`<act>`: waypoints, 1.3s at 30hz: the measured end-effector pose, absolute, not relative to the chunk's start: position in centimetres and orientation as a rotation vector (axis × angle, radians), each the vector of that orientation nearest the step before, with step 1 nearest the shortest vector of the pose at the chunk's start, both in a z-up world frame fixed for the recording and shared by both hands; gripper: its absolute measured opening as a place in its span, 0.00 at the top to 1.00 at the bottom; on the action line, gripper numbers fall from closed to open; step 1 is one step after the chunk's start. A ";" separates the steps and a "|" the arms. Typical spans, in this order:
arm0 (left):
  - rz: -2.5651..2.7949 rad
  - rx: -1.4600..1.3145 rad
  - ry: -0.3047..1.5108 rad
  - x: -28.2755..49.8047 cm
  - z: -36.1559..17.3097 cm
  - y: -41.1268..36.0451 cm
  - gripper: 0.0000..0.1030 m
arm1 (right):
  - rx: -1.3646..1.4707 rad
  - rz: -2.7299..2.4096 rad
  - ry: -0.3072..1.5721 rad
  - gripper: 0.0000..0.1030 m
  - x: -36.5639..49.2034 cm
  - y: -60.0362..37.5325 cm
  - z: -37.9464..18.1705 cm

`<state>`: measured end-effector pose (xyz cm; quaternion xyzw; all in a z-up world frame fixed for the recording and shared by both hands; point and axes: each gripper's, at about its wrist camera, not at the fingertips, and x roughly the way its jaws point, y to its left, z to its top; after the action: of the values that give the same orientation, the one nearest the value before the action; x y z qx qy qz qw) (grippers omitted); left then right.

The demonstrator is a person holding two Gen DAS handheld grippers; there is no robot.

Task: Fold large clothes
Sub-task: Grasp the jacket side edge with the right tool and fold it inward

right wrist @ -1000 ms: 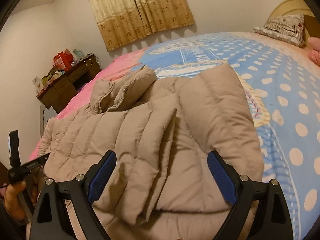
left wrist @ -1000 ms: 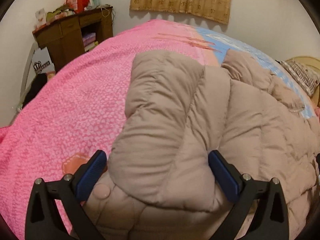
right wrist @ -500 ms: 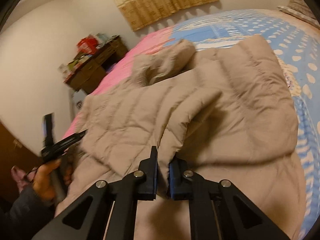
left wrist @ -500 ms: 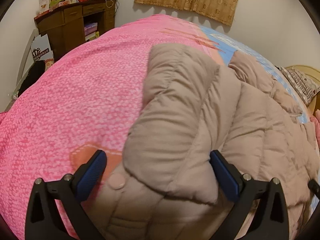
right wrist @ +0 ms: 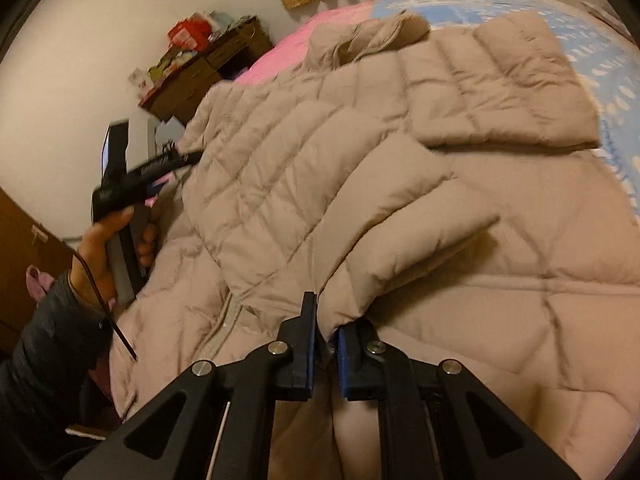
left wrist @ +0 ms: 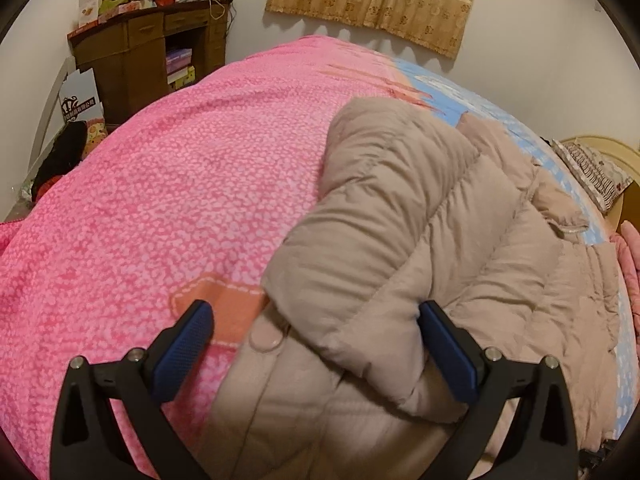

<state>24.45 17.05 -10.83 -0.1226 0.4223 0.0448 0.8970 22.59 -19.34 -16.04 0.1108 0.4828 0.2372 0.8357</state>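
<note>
Fingers (right wrist: 306, 344) of right gripper (right wrist: 327, 350) pinch beige coat (right wrist: 400, 208) hem.

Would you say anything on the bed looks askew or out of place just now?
Nothing looks damaged. The beige puffer coat is simply mid-fold: one sleeve lies doubled over it, and the right gripper pinches the other sleeve's cuff.

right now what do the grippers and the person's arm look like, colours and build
Both are black plastic frames with silver screws and blue textured pads on the fingertips: the left gripper and the right gripper. The right wrist view shows the bare left hand on the left gripper's black handle with white lettering, a dark grey ribbed sleeve, and a thin dark cable at the wrist.
</note>
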 end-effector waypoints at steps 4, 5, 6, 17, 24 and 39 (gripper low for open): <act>0.095 -0.219 0.787 23.3 -7.7 17.0 0.00 | 0.206 0.379 0.928 0.32 21.1 -21.4 -12.7; 0.097 -0.212 0.766 23.5 -6.9 17.0 0.00 | 0.195 0.343 0.884 0.32 20.6 -21.8 -11.6; 0.095 -0.197 0.750 23.8 -6.3 16.7 0.00 | 0.187 0.315 0.855 0.32 20.4 -22.1 -10.8; 0.201 -0.211 0.951 31.3 -12.9 18.1 0.00 | 0.187 0.423 0.952 0.32 28.0 -17.9 -14.4; 0.166 -0.158 0.917 30.2 -11.9 17.6 0.00 | -0.013 0.424 0.971 0.32 27.1 -15.4 -16.6; -0.076 -0.157 0.838 34.1 -3.7 9.5 0.00 | 0.218 0.347 0.893 0.32 39.0 -25.7 -9.5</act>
<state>34.10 9.53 -3.75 -0.0763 0.4064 -0.0370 0.9097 38.96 -25.69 -9.46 0.1045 0.4289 0.1668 0.8816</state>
